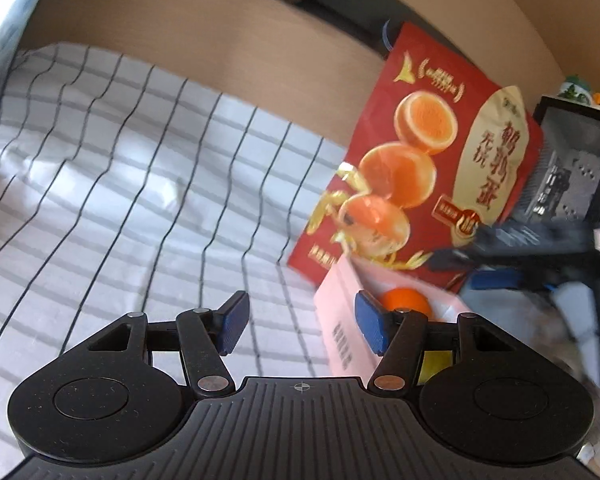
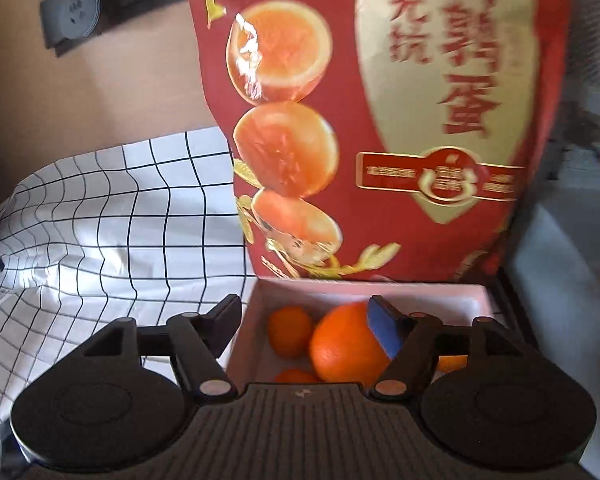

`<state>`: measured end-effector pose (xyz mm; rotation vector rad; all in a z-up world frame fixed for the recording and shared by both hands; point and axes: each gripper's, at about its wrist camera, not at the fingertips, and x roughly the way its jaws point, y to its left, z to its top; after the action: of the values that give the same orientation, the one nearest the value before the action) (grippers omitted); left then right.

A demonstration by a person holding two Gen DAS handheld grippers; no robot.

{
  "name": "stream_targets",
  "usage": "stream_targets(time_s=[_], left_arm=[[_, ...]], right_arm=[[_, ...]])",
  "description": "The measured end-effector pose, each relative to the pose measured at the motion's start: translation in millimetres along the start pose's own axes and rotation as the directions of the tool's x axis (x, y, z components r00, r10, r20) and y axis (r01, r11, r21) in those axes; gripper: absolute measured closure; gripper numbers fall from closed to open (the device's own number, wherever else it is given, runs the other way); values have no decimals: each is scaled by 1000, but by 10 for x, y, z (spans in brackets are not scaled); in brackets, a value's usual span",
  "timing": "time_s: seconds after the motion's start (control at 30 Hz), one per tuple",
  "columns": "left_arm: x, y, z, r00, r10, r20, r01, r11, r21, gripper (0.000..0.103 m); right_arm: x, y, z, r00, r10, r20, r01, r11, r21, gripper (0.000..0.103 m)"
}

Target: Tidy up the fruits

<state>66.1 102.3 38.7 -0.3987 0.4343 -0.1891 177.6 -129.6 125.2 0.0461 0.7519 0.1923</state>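
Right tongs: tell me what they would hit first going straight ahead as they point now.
Probably the large orange in the pink box, lying just ahead between the open right tongs. The red bag stands further behind. Depth is uncertain.

A large orange [image 2: 342, 344] lies in the open white box [image 2: 364, 292], beside a smaller orange [image 2: 290, 330] at its left; a third [image 2: 296, 377] shows partly below them.
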Motion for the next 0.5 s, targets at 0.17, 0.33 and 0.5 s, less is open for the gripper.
stream_targets(time_s=[0.17, 0.33, 0.5], left_arm=[[-210, -101, -227, 991, 44, -130, -37, 998, 55, 39], [-398, -379, -517, 972, 119, -205, -71, 972, 226, 39], [-399, -490, -716, 962, 168, -216, -107, 958, 265, 39]], right_arm=[[-537, -12, -579, 998, -34, 59, 43, 987, -157, 23], [-870, -156, -1115, 1000, 28, 0, -28, 994, -109, 22], [-808, -171, -1468, 998, 50, -48, -55, 993, -104, 22]])
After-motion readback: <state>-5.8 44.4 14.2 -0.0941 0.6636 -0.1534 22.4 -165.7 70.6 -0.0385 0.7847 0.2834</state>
